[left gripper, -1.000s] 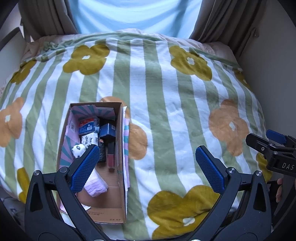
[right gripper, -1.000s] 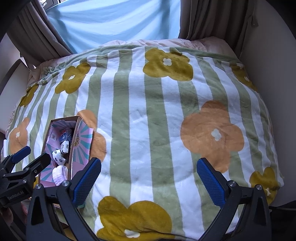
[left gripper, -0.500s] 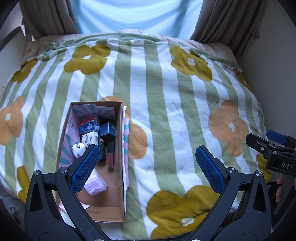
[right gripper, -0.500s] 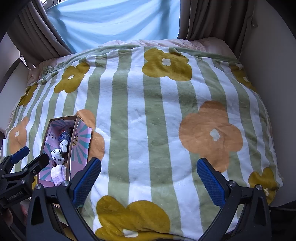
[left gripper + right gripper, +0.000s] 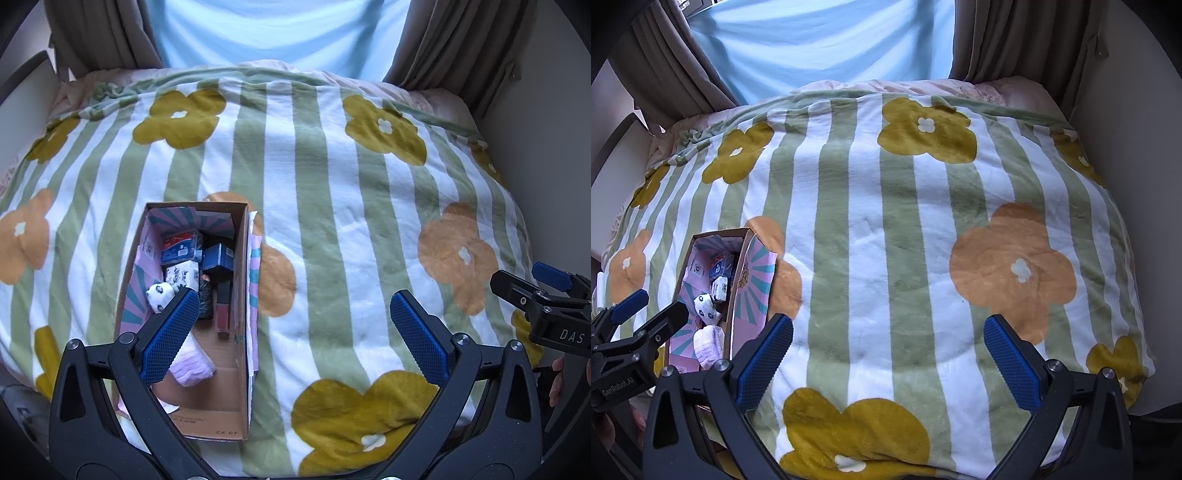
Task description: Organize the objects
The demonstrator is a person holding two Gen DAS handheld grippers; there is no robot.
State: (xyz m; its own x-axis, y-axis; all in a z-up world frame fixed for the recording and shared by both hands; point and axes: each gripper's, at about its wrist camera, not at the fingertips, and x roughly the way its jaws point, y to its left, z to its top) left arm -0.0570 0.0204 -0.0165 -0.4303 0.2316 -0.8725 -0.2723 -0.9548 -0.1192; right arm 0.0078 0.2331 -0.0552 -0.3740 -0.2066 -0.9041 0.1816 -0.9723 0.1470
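Only left view shows the lipstick (image 5: 222,309) in the box (image 5: 242,280)

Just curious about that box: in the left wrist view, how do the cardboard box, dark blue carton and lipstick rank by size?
1. Cardboard box, by far largest.
2. Dark blue carton.
3. Lipstick, longer but much slimmer than the carton, so that ranking is uncertain.
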